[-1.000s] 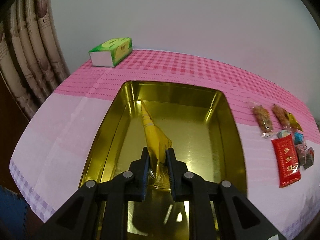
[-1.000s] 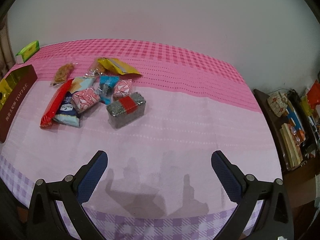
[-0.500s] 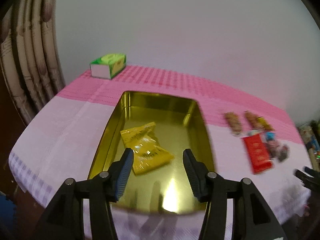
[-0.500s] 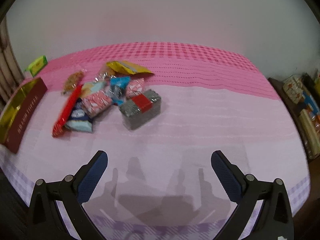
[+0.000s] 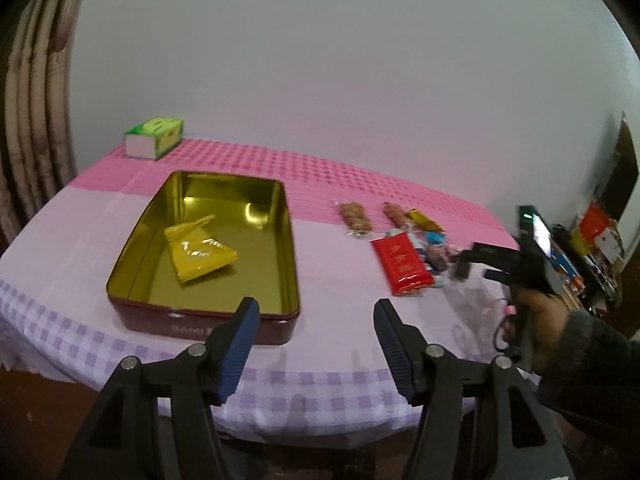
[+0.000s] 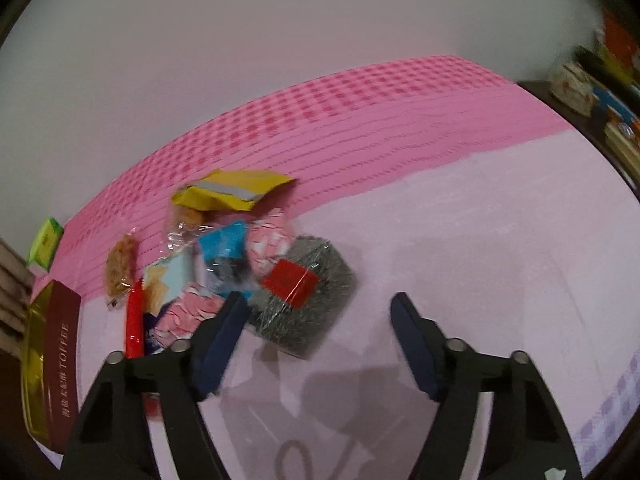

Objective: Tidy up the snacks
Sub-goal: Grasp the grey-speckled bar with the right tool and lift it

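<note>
A gold-lined toffee tin stands on the pink cloth with a yellow snack packet lying inside. My left gripper is open and empty, back from the tin's near wall. A pile of snacks lies right of the tin: a red packet, two brown bars, a yellow packet, pink candies and a grey block with a red label. My right gripper is open and empty, close over the grey block. It also shows in the left wrist view.
A green tissue box sits at the table's far left corner by a curtain. A cluttered shelf stands right of the table. The tin's side shows at the left in the right wrist view.
My left gripper let go of the yellow packet in the tin, opened and pulled back. My right gripper moved forward and left, down towards the grey block.
</note>
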`<state>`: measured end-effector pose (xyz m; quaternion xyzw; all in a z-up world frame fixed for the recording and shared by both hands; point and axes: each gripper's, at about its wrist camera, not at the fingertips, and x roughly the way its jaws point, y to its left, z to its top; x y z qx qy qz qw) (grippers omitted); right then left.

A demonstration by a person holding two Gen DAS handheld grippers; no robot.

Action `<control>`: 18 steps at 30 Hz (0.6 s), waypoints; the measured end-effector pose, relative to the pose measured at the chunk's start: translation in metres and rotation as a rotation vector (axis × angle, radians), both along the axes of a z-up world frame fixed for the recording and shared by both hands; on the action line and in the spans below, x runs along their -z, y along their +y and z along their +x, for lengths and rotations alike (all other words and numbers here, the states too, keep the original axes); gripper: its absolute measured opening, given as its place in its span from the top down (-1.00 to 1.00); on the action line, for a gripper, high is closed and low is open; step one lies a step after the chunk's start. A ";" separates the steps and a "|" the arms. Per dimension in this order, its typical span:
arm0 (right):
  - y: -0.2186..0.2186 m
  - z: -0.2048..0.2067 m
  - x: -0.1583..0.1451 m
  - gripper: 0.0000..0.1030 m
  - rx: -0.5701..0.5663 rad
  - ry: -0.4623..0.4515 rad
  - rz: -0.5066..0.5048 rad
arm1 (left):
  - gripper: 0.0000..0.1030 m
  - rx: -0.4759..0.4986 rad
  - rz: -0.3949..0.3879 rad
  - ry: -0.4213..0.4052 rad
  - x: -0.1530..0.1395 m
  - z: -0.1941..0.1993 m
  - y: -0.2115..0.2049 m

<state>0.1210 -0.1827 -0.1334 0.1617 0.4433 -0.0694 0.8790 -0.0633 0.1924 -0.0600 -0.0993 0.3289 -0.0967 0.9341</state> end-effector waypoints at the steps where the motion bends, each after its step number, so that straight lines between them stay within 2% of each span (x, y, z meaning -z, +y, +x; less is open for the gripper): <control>1: 0.005 0.003 -0.001 -0.21 -0.010 0.003 -0.028 | -0.18 0.007 -0.008 -0.009 -0.002 -0.002 -0.001; 3: 0.012 0.008 0.002 -0.22 -0.010 0.025 -0.068 | -0.18 0.009 -0.037 -0.015 -0.005 -0.005 0.001; 6: 0.011 0.015 0.014 -0.24 0.012 0.082 -0.068 | -0.18 -0.001 -0.079 -0.015 -0.007 -0.004 0.008; 7: 0.012 0.015 0.015 -0.14 0.008 0.076 -0.087 | -0.18 -0.004 -0.088 -0.015 -0.008 -0.004 0.009; 11: 0.011 0.011 0.014 0.00 -0.046 0.047 -0.095 | -0.18 -0.005 -0.093 -0.018 -0.010 -0.004 0.009; 18: -0.010 -0.018 0.003 0.05 -0.081 0.009 -0.096 | -0.18 -0.008 -0.083 -0.011 -0.009 -0.005 0.006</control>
